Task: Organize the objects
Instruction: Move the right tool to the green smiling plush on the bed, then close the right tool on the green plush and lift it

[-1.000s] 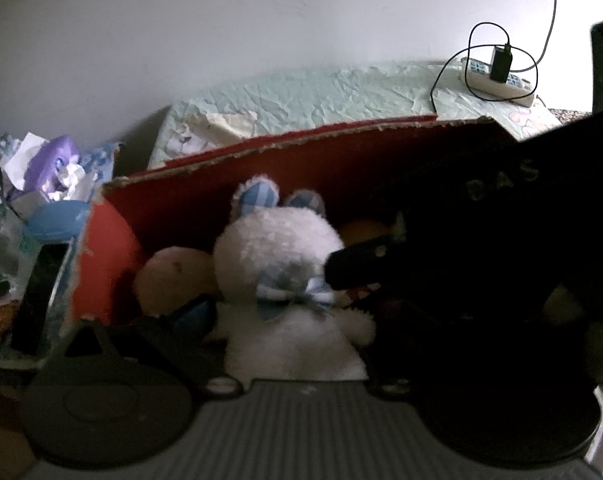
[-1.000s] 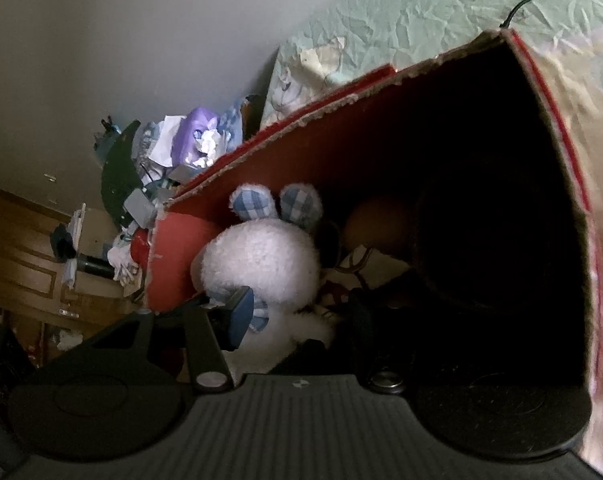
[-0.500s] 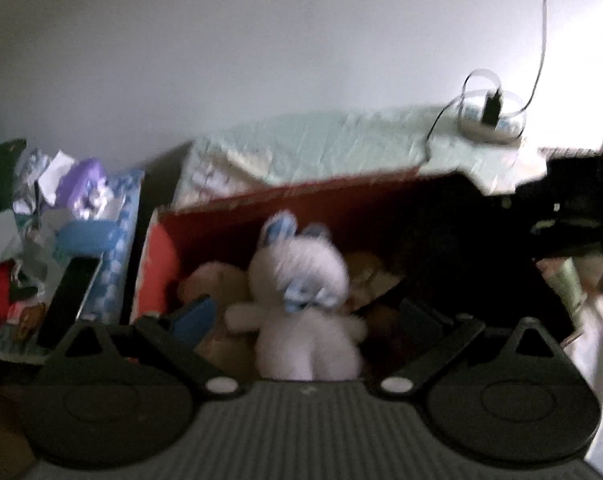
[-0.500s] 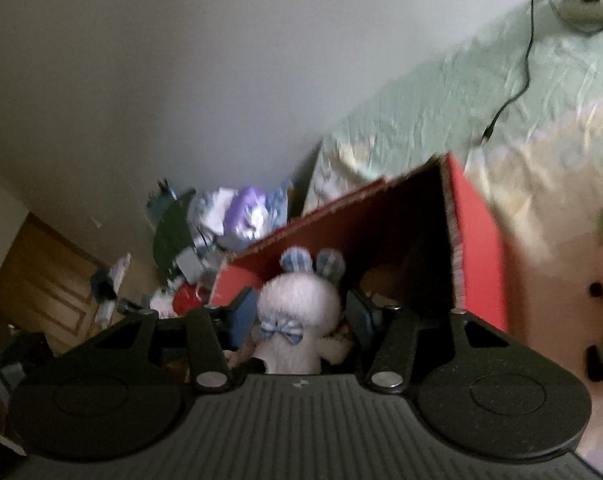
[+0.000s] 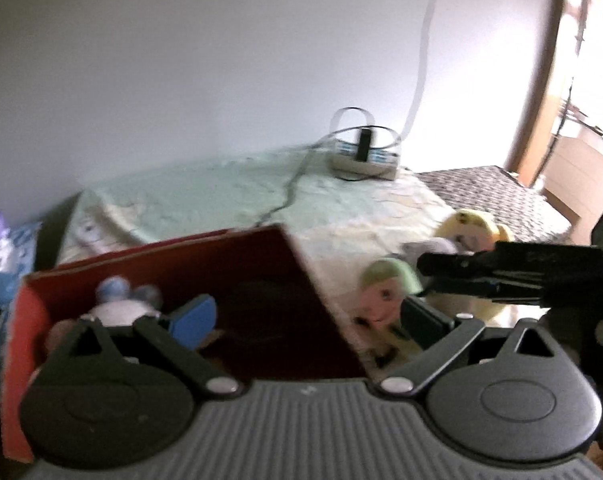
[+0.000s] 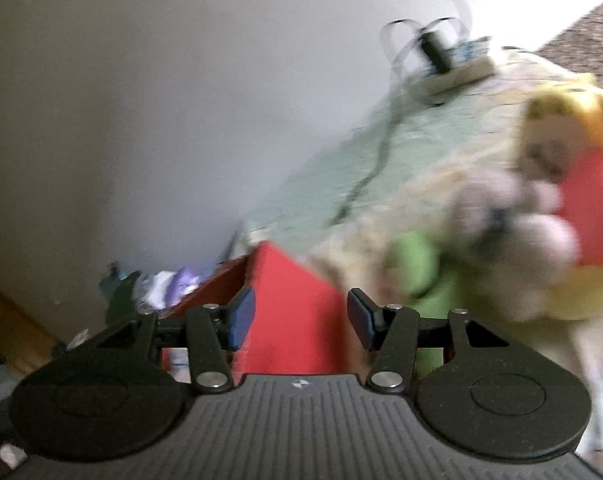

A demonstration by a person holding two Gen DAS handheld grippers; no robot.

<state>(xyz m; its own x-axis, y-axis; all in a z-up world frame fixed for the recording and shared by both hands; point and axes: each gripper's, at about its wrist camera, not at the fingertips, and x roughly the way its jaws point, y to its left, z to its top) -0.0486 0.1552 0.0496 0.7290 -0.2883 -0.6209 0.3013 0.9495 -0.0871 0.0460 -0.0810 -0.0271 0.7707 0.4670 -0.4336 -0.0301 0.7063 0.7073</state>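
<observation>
I count one red box (image 5: 237,280), with one white bunny (image 5: 119,306) showing inside it. Outside on the bed (image 5: 229,188) sit three soft toys — a green-haired doll (image 5: 385,296), a grey plush (image 6: 497,216), a yellow one (image 5: 471,228) — and one power strip (image 5: 363,158).

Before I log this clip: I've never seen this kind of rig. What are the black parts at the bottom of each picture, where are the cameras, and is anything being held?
No robot arm here: a person carries a two-finger gripper in each hand, and a fisheye camera on each looks forward along its fingers. The black discs and bars at the bottom are the gripper itself. In the left view, the left gripper is open and empty over a red box holding a white plush bunny. In the right view, the right gripper is also open and empty. On the pale bed cover lie a green-haired doll, a yellow plush toy and a power strip. Both pictures are motion-blurred.
</observation>
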